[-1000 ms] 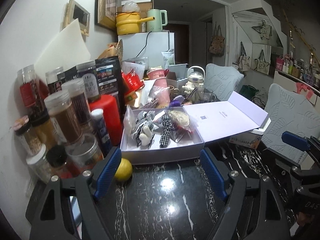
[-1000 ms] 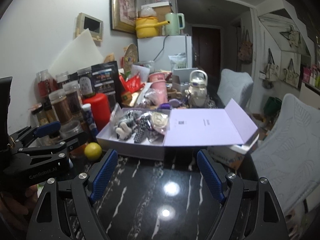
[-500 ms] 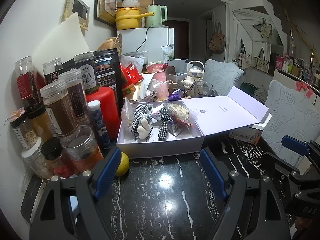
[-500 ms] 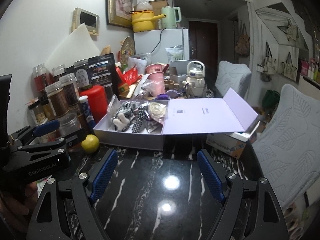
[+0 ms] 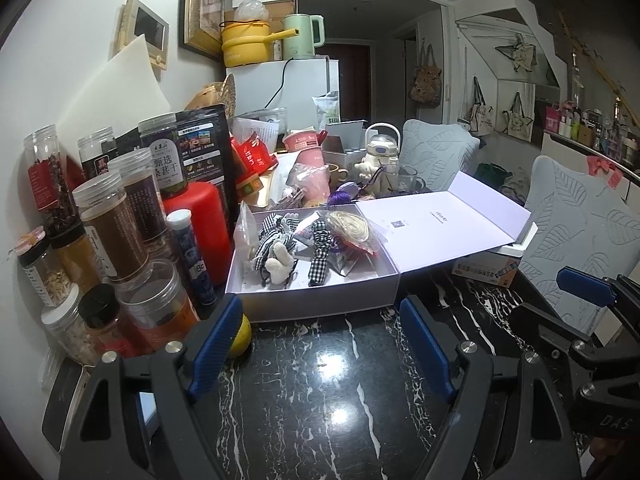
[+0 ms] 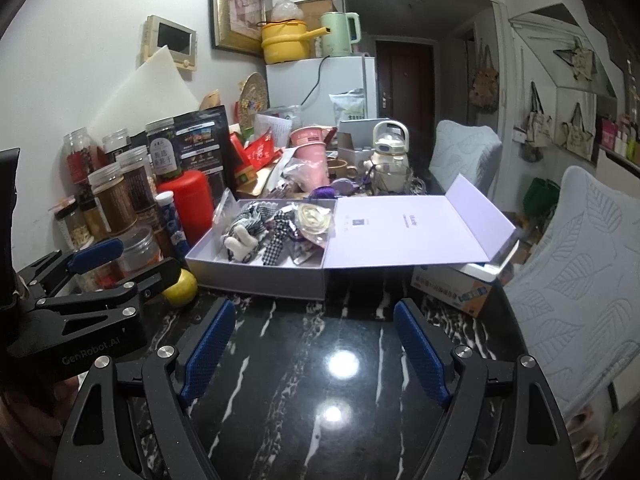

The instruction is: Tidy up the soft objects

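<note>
Left tool (image 5: 320,344) hides, seemingly, lemon (image 5: 240,336) partly

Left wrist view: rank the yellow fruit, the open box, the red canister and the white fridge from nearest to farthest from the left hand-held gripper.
1. Yellow fruit, right beside the left finger of the left hand-held gripper.
2. Open box, just ahead on the black counter.
3. Red canister, behind and left of the box.
4. White fridge, far back against the wall.

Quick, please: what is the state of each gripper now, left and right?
Left gripper: open, holding nothing, in front of the lilac cardboard box.
Right gripper: open, holding nothing, above the black marble table.
</note>
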The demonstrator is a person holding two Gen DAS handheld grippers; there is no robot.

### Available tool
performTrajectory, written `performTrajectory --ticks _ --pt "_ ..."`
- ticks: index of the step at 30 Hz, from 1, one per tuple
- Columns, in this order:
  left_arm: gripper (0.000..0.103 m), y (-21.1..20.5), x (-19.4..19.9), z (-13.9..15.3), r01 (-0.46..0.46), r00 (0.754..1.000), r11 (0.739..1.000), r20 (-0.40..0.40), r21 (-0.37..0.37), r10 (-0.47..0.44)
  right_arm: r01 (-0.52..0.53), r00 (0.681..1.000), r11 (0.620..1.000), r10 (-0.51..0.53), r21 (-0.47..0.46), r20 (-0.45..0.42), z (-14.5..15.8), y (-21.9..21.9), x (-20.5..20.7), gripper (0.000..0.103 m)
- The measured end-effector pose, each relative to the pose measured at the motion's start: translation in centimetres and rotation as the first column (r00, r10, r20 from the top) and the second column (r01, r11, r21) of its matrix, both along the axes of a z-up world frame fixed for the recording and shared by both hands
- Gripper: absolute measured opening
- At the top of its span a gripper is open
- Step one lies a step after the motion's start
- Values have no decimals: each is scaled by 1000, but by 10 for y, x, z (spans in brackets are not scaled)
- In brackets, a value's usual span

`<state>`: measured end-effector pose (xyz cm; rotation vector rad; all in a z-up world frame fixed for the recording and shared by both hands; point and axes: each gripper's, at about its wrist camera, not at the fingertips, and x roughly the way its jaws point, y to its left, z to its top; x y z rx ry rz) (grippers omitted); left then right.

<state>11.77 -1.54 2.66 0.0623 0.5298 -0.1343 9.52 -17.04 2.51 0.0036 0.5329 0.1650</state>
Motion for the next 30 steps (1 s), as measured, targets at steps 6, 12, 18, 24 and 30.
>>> performTrajectory --ticks 6,12,18,24,30 --pt "81 -2 1 0 4 1000 1000 -5 -5 -4 9 1000 1000 -9 -2 -1 0 -3 0 82" --pt "81 -3 3 -2 15 1000 1000 -14 -11 -16 26 1000 999 -26 -21 -2 1 -4 -1 82" --pt "81 -4 4 -4 23 1000 1000 -17 0 -23 29 1000 999 -29 -24 -2 2 -4 -1 82" --pt "81 -4 5 -6 30 999 1000 -23 -4 -30 28 1000 999 -28 -22 -8 2 -4 -1 82" --pt "81 -4 5 -6 31 999 999 -28 -5 -32 30 1000 999 -30 -23 -6 3 -4 -2 82"
